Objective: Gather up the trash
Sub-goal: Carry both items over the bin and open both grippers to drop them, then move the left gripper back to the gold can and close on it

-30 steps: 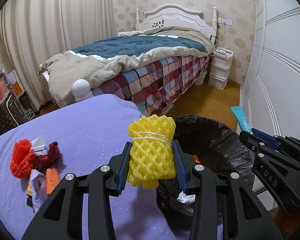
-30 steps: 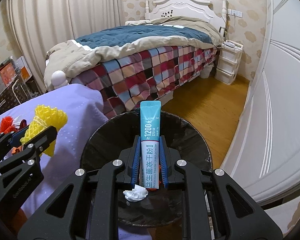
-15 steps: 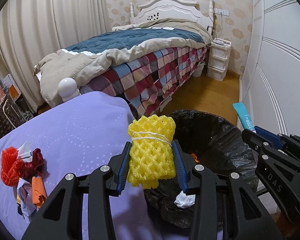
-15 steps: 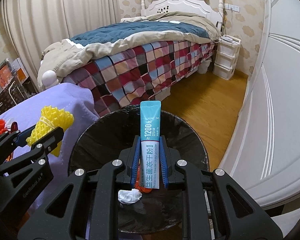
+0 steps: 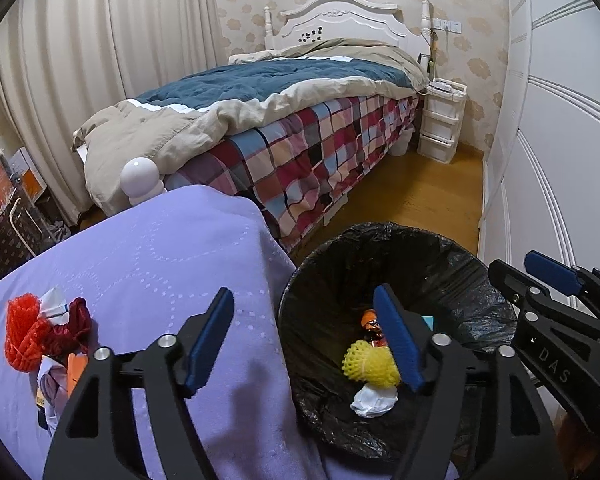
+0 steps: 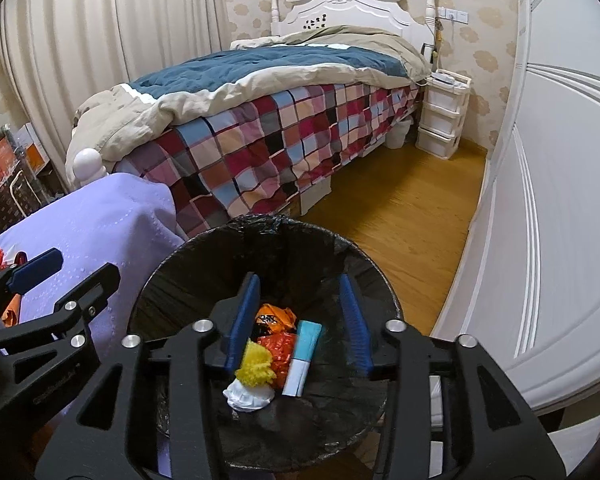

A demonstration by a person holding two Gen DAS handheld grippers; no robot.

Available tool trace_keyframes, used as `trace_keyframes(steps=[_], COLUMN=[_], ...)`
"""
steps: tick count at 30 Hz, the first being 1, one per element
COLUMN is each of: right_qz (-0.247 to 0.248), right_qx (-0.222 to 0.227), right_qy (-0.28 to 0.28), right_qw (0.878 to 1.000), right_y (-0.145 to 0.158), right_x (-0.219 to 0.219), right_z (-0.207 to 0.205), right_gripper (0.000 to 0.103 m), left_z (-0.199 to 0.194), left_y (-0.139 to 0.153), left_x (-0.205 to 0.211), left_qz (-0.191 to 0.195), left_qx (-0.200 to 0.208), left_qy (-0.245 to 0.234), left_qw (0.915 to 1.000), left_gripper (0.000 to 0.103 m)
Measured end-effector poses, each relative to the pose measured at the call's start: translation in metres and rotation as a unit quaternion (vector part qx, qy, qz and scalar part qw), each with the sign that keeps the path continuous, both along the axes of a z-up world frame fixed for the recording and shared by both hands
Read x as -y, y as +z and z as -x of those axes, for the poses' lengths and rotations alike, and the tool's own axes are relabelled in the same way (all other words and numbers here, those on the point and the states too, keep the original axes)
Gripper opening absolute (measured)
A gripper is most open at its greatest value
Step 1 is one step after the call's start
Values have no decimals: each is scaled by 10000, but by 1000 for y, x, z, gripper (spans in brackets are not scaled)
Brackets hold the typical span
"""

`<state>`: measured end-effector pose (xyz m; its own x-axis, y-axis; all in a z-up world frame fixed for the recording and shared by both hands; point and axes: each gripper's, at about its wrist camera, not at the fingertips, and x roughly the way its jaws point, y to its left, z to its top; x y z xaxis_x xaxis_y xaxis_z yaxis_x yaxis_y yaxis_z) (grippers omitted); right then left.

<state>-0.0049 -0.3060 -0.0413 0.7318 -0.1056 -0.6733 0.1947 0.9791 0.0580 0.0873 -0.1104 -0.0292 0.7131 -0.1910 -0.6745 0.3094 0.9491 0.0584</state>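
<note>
A white-framed bed (image 5: 284,120) with a blue quilt and a checked cover fills the far side of the room, with a white wardrobe wall (image 6: 560,200) along the right and a white plastic drawer unit (image 5: 440,124) at the bed's head. Nearer, a table under a lilac cloth (image 5: 148,264) stands just beside a round bin lined with a black plastic bag (image 5: 440,264). A heap of red and orange scraps (image 5: 44,336) lies on the cloth, well apart from the bin.

In the bin's bottom lie the yellow foam net sleeve (image 6: 256,368), a teal and white powder sachet (image 6: 304,356), a crumpled white tissue (image 6: 246,398) and orange wrappers (image 6: 276,332). The sachet lies flat, its long axis running toward the bed, teal end farthest. The sleeve touches the tissue.

The left gripper (image 5: 302,338) hangs over the table edge and bin rim, fingers spread wide, nothing between them. The right gripper (image 6: 300,320) hovers above the bin, also spread and empty. Both sets of jaws have just been opening: a moment ago the left one pinched the yellow sleeve and the right one the upright sachet; both pieces now lie in the bin.
</note>
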Motion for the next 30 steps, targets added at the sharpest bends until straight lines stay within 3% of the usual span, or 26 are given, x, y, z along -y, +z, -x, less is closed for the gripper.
trace_keyframes(steps=[6, 13, 30], right_qz=[30, -2, -54], right_qx=[42, 47, -29], right_qy=[-35, 90, 1128], right_qw=[10000, 9999, 9936], right_y=[5, 10, 14], right_x=[-3, -20, -122], right_z=[6, 12, 14], right_gripper=[58, 59, 59], left_z=[7, 19, 45], left_y=[3, 12, 21], left_x=[-11, -35, -146], left_qz=[13, 22, -43], left_qx=[3, 54, 105], left_qy=[110, 322, 1352], left_qw=[9999, 9995, 9908], left_gripper=[74, 74, 74])
